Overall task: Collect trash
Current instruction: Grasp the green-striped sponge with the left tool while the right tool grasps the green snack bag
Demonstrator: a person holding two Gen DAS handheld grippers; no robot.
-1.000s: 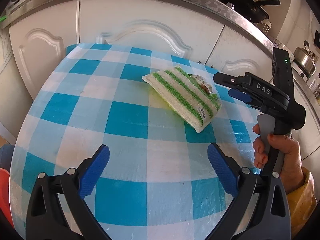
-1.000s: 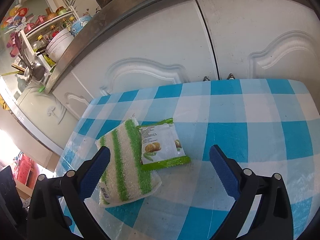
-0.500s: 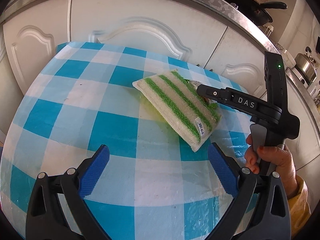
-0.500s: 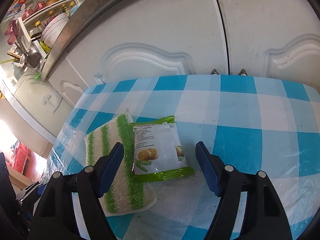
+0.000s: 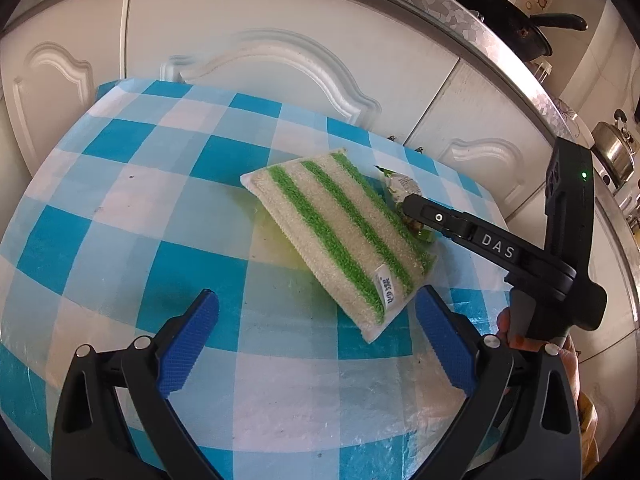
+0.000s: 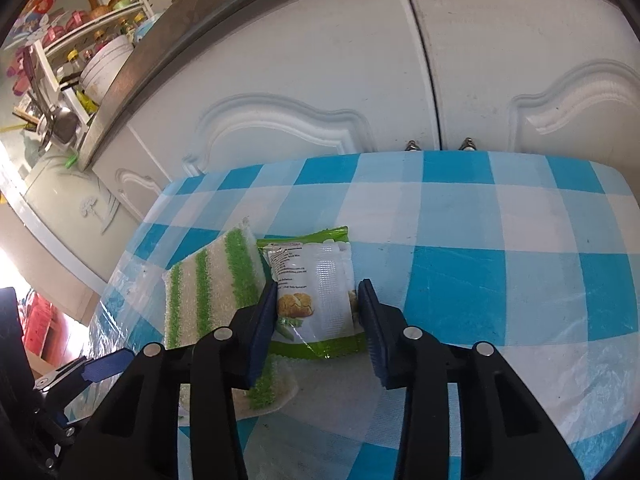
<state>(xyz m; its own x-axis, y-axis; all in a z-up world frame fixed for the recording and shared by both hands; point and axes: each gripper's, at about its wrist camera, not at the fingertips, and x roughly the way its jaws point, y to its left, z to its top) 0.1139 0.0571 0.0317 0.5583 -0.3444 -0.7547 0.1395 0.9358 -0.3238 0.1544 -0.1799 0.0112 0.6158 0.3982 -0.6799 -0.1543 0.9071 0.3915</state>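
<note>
Kitchen bkgd: table by white cabinets, daylight

Round table w/ blue-and-white checked plastic cloth [image 5: 120, 184] sits right against white cabinet doors w/ raised curved panels [image 6: 500, 60]; two small metal knobs [image 6: 440, 145] show just above table edge. Grey speckled countertop edge [image 5: 460, 36] runs over cabinets; black frying pan [image 5: 504, 20] + steel kettle [image 5: 614, 152] on top at right. Right wrist view: white wire rack w/ jars & bowls [image 6: 88, 52] at far left, strong sunlight lower left.

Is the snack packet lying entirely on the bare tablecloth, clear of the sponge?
No: in the right wrist view the packet leans with its left edge on the green-striped sponge, between the right gripper's pads.
</note>
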